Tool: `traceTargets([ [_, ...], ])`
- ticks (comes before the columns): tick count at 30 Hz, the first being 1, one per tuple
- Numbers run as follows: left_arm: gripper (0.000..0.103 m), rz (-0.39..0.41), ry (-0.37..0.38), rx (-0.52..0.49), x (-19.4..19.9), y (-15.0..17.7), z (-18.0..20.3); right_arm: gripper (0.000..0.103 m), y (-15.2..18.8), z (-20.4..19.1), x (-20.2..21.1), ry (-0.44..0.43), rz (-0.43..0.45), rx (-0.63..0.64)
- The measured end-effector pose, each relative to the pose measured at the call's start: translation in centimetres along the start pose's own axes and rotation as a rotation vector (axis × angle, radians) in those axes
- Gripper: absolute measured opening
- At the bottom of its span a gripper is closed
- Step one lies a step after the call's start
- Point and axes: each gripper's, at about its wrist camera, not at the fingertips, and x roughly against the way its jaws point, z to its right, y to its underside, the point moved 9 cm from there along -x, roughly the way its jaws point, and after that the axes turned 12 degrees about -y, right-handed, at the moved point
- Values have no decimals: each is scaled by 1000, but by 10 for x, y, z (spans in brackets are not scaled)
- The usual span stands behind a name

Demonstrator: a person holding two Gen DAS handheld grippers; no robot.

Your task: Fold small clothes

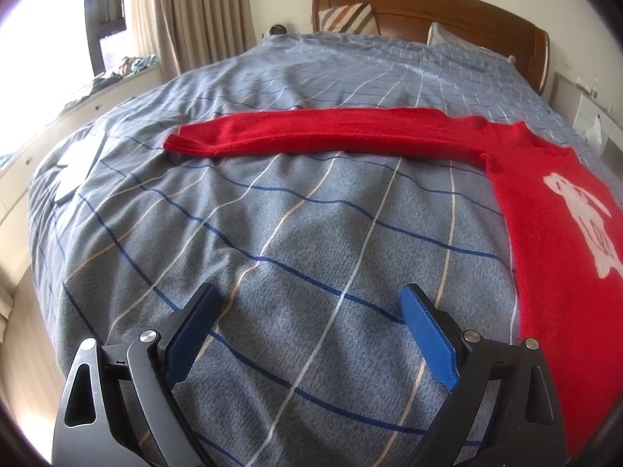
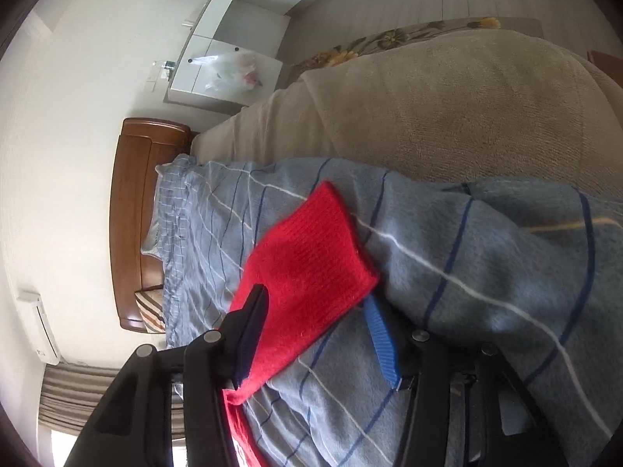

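A small red sweater [image 1: 557, 233] with a white figure on its front lies flat on the grey checked bed cover [image 1: 296, 210]. One sleeve [image 1: 311, 132] stretches out to the left. My left gripper [image 1: 311, 303] is open and empty above the cover, left of the sweater's body. In the right wrist view the other red sleeve [image 2: 307, 272] lies between the fingers of my right gripper [image 2: 315, 311]. The jaws stand wide apart, one blue pad under the cuff's edge, the other finger [image 2: 253, 323] above the sleeve.
A wooden headboard [image 1: 428, 7] and pillows stand at the far end of the bed. Curtains and a window sill [image 1: 117, 74] with clutter are on the left. A beige blanket [image 2: 447, 105] lies beside the cover, with a white cabinet [image 2: 226, 70] beyond.
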Motion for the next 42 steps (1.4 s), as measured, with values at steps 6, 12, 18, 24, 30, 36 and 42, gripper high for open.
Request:
traceTargets([
  [6, 96, -3, -4, 2, -1, 1, -1, 50, -8, -6, -13, -73, 22, 83],
  [12, 97, 0, -15, -7, -2, 2, 1, 4, -6, -14, -27, 15, -46, 206],
  [18, 97, -4, -10, 1, -2, 1, 1, 4, 15, -136, -44, -51, -61, 485],
  [24, 97, -16, 13, 18, -4, -1, -1, 4, 146, -290, -100, -223, -233, 807],
  [30, 97, -19, 27, 23, -6, -2, -1, 4, 320, -340, -170, -294, -466, 1031],
  [36, 98, -20, 31, 21, -7, -3, -1, 8, 439, -295, -232, -236, -650, 1156],
  [42, 102, -37, 40, 30, -11, -1, 1, 63, 498, -220, -234, -244, -831, 1029],
])
